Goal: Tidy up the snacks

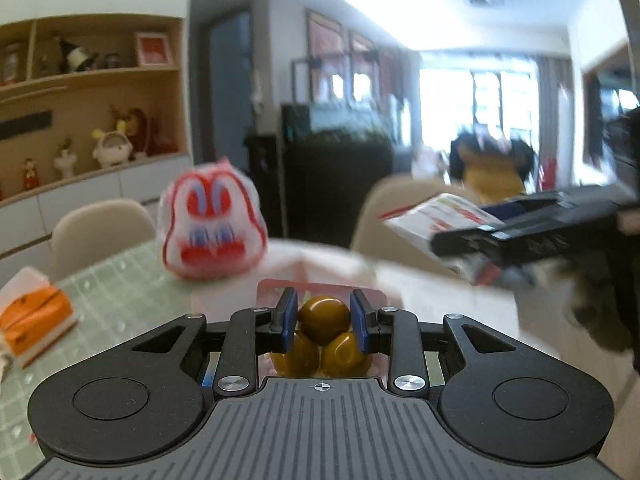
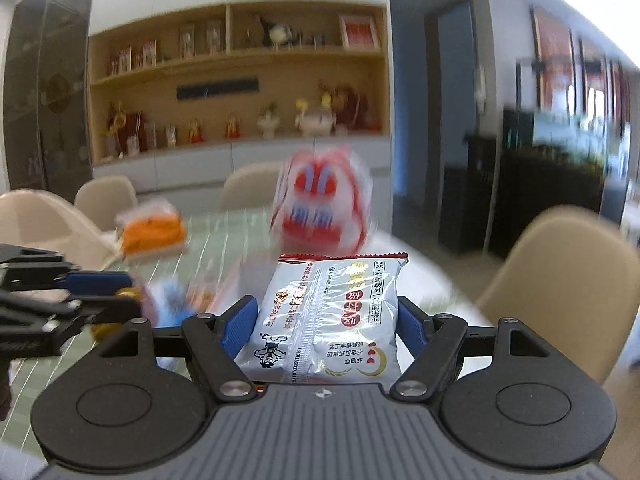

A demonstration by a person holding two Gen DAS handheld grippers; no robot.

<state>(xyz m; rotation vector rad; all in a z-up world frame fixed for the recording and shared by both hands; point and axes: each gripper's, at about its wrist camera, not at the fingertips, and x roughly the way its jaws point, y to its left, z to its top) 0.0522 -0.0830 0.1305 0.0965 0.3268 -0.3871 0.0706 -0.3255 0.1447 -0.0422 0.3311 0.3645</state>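
Here, in the left wrist view, the left gripper [image 1: 324,320] is raised above the table [image 1: 120,284], whose green checked surface runs off the left edge of the frame. Open room lies ahead above the tabletop; the limits are a red-and-white bag [image 1: 214,222] standing ahead and to the left, an orange tissue pack [image 1: 34,314] near the left edge, and two beige chairs [image 1: 100,228] at the far side. The blue finger pads [image 1: 290,320] are closed to a narrow gap and clamp a clear packet of brown round snacks [image 1: 324,334] from both sides. At the right of this view the right gripper [image 1: 472,246] enters level, with a silver snack packet [image 1: 440,216] projecting from its fingers. In the right wrist view, the right gripper [image 2: 322,326] also sits above the table [image 2: 224,236]. The space directly ahead is bounded by the red-and-white bag [image 2: 322,204], which is blurred, and by the orange tissue pack [image 2: 154,232] to the left; a beige chair [image 2: 560,288] stands close at the right. The blue finger pads [image 2: 236,326] are set about halfway apart and press both side edges of the silver snack packet [image 2: 328,320], which lies flat between them. The left gripper [image 2: 96,294] enters from the left edge, its fingers closed on the brown snack [image 2: 128,296].
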